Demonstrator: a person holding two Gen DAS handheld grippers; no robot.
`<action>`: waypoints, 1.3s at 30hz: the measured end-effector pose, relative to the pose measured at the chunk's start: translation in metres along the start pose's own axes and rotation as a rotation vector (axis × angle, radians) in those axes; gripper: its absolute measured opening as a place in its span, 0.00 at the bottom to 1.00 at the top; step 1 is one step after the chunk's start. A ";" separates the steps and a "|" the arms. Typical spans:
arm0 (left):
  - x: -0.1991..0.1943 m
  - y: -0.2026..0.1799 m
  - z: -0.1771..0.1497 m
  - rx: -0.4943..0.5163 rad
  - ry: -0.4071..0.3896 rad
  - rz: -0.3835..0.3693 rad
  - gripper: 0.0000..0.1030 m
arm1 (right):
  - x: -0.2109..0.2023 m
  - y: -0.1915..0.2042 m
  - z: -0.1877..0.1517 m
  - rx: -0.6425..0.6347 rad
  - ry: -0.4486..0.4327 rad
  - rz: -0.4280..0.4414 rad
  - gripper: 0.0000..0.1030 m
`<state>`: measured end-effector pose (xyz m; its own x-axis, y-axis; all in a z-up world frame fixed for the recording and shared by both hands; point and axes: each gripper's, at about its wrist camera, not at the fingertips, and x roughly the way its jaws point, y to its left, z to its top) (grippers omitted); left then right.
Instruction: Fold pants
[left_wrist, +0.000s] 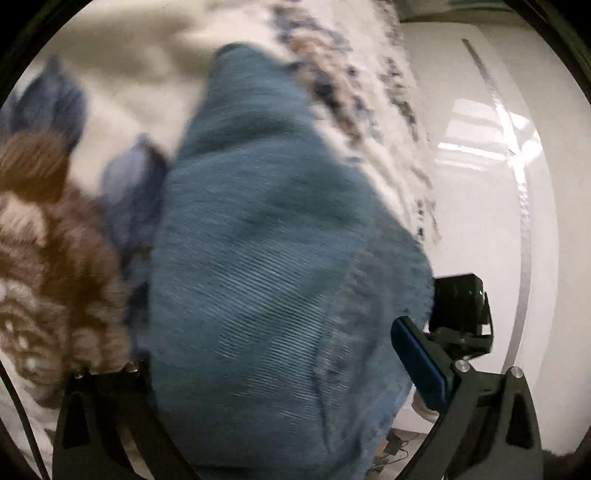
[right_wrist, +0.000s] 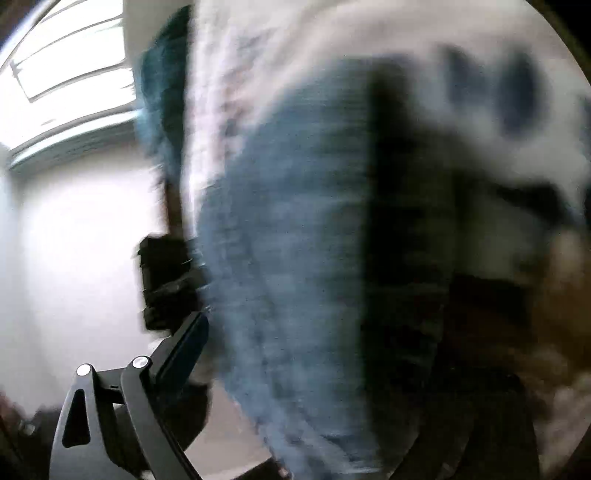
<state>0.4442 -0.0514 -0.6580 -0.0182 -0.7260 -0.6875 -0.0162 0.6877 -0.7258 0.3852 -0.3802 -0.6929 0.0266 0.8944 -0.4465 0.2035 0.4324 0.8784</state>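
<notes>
The pants (left_wrist: 266, 258) are blue denim and hang close in front of the left wrist camera, lifted above a patterned bedspread (left_wrist: 122, 92). My left gripper (left_wrist: 280, 369) has denim filling the space between its fingers; the right finger pad (left_wrist: 421, 362) shows beside the cloth, and the left finger is covered. In the right wrist view the same pants (right_wrist: 295, 258) fill the middle, blurred. My right gripper (right_wrist: 306, 362) holds the cloth; its left finger (right_wrist: 184, 350) shows at the cloth's edge, and the right finger is hidden. The other gripper's black body (left_wrist: 461, 306) shows past the cloth's edge, and likewise in the right wrist view (right_wrist: 166, 280).
The bedspread is cream with brown and blue flower shapes (left_wrist: 40, 240) and lies under the pants. A white wall or panel (left_wrist: 480, 184) stands to the right in the left wrist view. A bright window (right_wrist: 66, 59) is at the upper left of the right wrist view.
</notes>
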 end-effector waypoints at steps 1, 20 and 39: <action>0.002 -0.004 -0.001 0.020 0.006 0.015 0.99 | 0.004 0.001 0.001 -0.026 0.025 -0.054 0.92; -0.050 -0.060 0.025 0.087 -0.065 -0.002 0.99 | 0.009 0.085 0.009 -0.145 0.004 -0.107 0.46; -0.068 -0.082 0.312 0.224 -0.151 0.029 0.99 | -0.035 0.182 0.287 -0.274 -0.149 -0.171 0.46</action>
<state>0.7589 -0.0586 -0.5596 0.1336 -0.7097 -0.6917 0.2038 0.7027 -0.6817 0.7025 -0.3653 -0.5670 0.1617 0.7889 -0.5929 -0.0525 0.6068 0.7931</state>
